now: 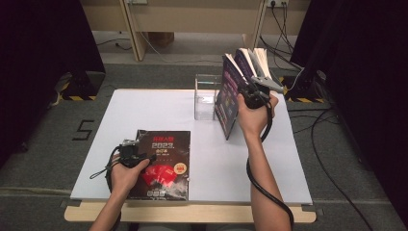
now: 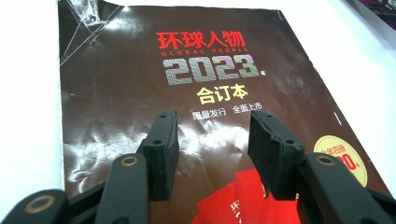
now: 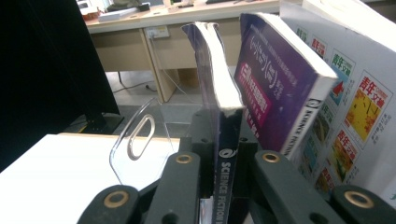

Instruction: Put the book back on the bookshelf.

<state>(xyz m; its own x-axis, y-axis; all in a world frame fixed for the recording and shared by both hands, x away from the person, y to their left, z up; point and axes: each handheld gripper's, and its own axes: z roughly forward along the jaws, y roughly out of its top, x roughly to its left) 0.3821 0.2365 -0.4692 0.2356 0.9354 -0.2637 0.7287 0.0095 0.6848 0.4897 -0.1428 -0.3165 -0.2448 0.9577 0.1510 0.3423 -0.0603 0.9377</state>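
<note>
A dark, glossy magazine (image 1: 163, 163) marked 2023 (image 2: 205, 70) lies flat near the table's front left. My left gripper (image 1: 139, 156) hovers over its lower half, jaws open (image 2: 212, 135), nothing between them. At the back right, several books stand upright and fan apart at the top. My right gripper (image 1: 250, 94) is shut (image 3: 227, 140) on the spine edge of the leftmost one, a thin purple science fiction book (image 3: 219, 93) (image 1: 228, 101). A thicker purple book (image 3: 275, 88) leans beside it, then a white magazine (image 3: 359, 107) with small coloured covers.
A clear acrylic stand (image 1: 206, 96) (image 3: 140, 140) sits just left of the upright books. The white table (image 1: 216, 159) has bare room in the middle and at the front right. Cables trail over the floor on the right; a wooden desk stands behind.
</note>
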